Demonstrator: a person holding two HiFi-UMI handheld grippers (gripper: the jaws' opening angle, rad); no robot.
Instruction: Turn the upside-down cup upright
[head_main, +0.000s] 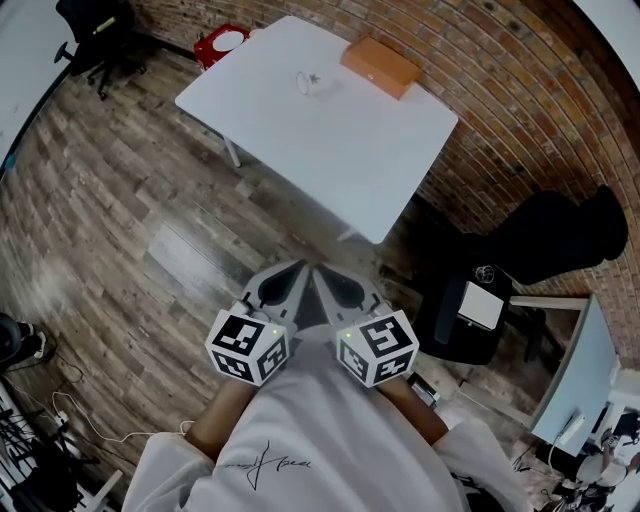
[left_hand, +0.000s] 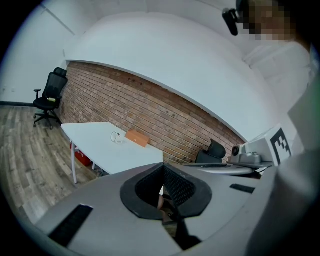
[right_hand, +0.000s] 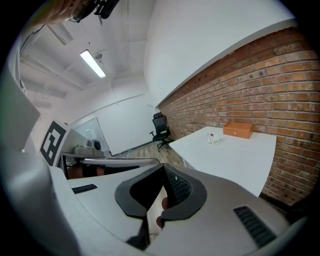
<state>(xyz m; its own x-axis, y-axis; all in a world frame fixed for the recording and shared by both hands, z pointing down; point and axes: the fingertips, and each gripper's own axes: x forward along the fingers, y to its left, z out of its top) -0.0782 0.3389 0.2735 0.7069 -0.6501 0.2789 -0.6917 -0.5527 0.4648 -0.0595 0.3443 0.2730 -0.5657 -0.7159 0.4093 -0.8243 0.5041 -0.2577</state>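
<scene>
Left gripper and right gripper: closed, empty, well apart from white rectangular desk. Small clear glass cup: approach advised first, opening one gripper before reaching it.

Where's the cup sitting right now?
In the head view, the cup sits near the far edge of the white table, just left of the orange box.

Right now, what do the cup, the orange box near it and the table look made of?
The cup: clear glass or clear plastic, glossy; the tabletop shows through it. The box: orange-brown and matte, probably cardboard, possibly wood; too far to tell. The table: smooth white top with a dull sheen, likely laminate or painted board.
</scene>
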